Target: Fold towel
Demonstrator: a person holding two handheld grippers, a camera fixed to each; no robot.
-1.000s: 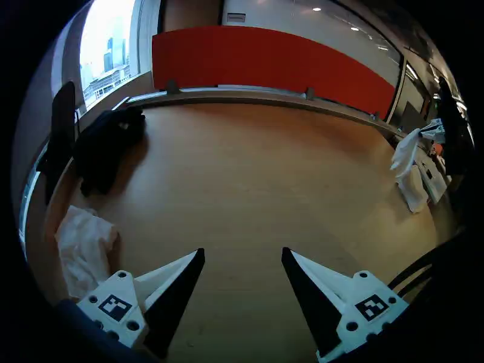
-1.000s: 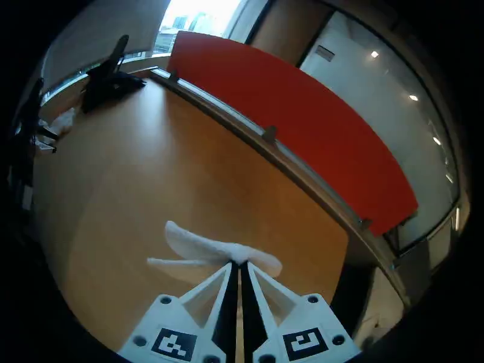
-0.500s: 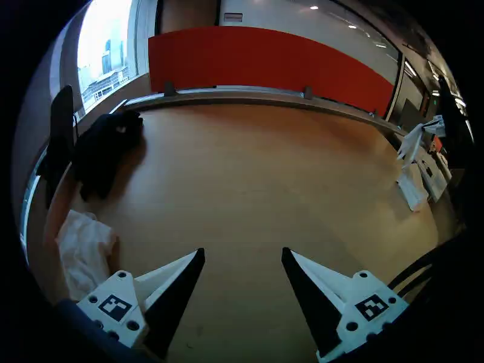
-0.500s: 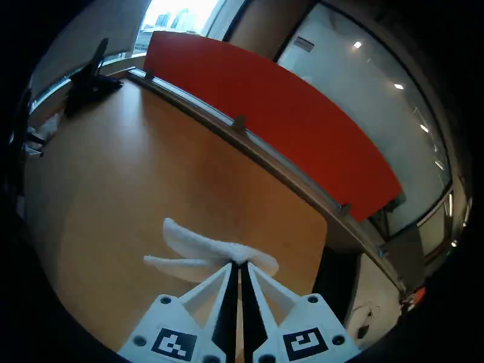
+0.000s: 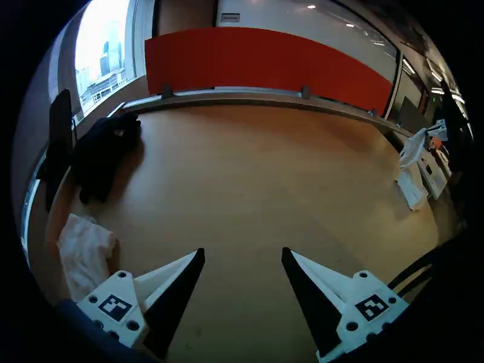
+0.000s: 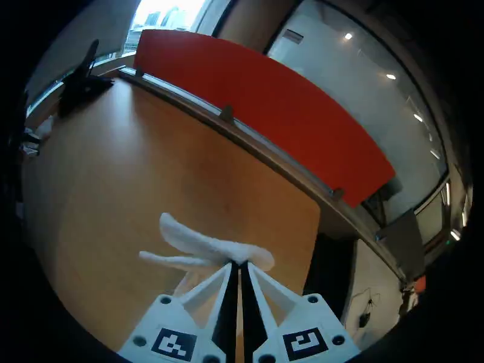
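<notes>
The table [image 5: 242, 175] and the red partition [image 5: 260, 60] behind it slid across the right gripper view over the last second. More of the table's far edge and the dark gap beyond it came into sight, so I judged my right hand was swinging while lifted. In the left gripper view almost nothing shifted: the dark bundle [image 5: 100, 154] and the crumpled white cloth [image 5: 81, 251] kept their places along the left side.

The towel [image 6: 206, 247] stayed pinched in the right gripper [image 6: 237, 265], whose fingers were closed on a bunched edge while the loose flaps hung above the wood. Far off at the rim of the left gripper view, the white cloth shape was probably that same towel, though it was too small to be sure. The left gripper [image 5: 242, 250] stayed spread wide over bare wood, gripping nothing. No fold was made yet; I judged the towel needed laying flat first.
</notes>
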